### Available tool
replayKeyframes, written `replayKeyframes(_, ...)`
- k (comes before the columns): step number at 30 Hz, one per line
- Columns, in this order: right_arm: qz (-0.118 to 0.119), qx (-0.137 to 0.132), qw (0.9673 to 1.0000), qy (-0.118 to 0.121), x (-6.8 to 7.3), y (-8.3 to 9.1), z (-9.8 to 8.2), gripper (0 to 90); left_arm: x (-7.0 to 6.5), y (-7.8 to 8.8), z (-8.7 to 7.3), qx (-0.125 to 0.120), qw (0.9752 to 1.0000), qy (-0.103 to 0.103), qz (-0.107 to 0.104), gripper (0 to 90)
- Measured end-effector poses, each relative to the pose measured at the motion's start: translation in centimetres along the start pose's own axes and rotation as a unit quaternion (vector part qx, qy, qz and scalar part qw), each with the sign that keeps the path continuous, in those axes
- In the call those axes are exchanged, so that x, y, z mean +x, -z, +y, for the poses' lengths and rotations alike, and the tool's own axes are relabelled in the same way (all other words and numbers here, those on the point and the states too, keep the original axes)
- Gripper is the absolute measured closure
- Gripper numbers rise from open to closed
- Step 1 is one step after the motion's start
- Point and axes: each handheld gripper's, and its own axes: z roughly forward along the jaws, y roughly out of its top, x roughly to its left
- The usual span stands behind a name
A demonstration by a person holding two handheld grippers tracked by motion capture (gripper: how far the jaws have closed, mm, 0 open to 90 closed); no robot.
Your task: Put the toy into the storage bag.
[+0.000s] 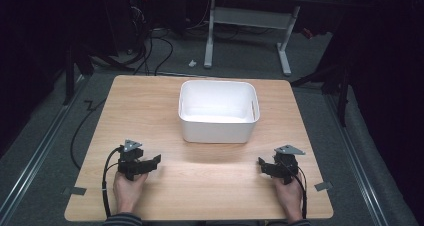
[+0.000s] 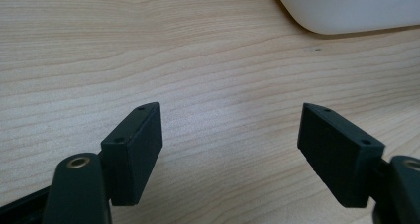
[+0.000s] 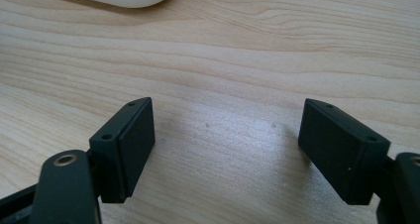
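- Left hand-held gripper (image 1: 150,162): low over the counter (image 1: 150,101), near-left part; jaws spread wide, nothing btwn them. Left gripper view: bare wood grain btwn the two black pads, no contact w/ anything.
- Right hand-held gripper (image 1: 264,165): near-right part of counter, jaws likewise released & empty. Right gripper view: only wood btwn the pads.
- White bin (image 1: 218,111): stands upright at counter's middle, toward the far edge, well apart from both grippers. A rounded corner of it sits at the top of each gripper view (upper right in the left one, upper left in the right one).
- Bin inside looks empty as far as the high view shows; no loose item on the counter near it.
- Both grippers point inward, roughly toward the bin's near side, one per flank.
- Judgement: work is at its very start. Nothing gripped, nothing moved, bin untouched.
- Left to do, prob.: bring both grippers up to the bin, get a hold (likely rim or side walls, one each side), then whatever handling follows. All of that's pending.
- Can't tell from the pics if the bin is to be lifted, slid or filled.
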Motion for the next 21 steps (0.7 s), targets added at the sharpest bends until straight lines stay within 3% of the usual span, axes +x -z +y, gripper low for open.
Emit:
replayKeyframes(11,0.001,0.0,1.0,-0.001,0.0,0.0,0.0,22.1,0.0,-0.7,-0.1,-0.004,0.9997,-0.001,0.025,25.4)
replayKeyframes(16,0.001,0.0,1.0,-0.001,0.0,0.0,0.0,22.1,-0.2,-1.5,-0.3,0.016,0.9989,-0.018,0.039,23.6)
replayKeyframes(19,0.001,0.0,1.0,0.0,0.0,0.0,0.0,22.1,-0.6,-1.8,-0.4,0.014,0.9977,-0.032,0.059,20.7)
replayKeyframes(21,0.001,0.0,1.0,0.0,0.0,0.0,0.0,22.1,-0.9,-2.1,-0.8,-0.001,0.9964,-0.044,0.073,18.7)
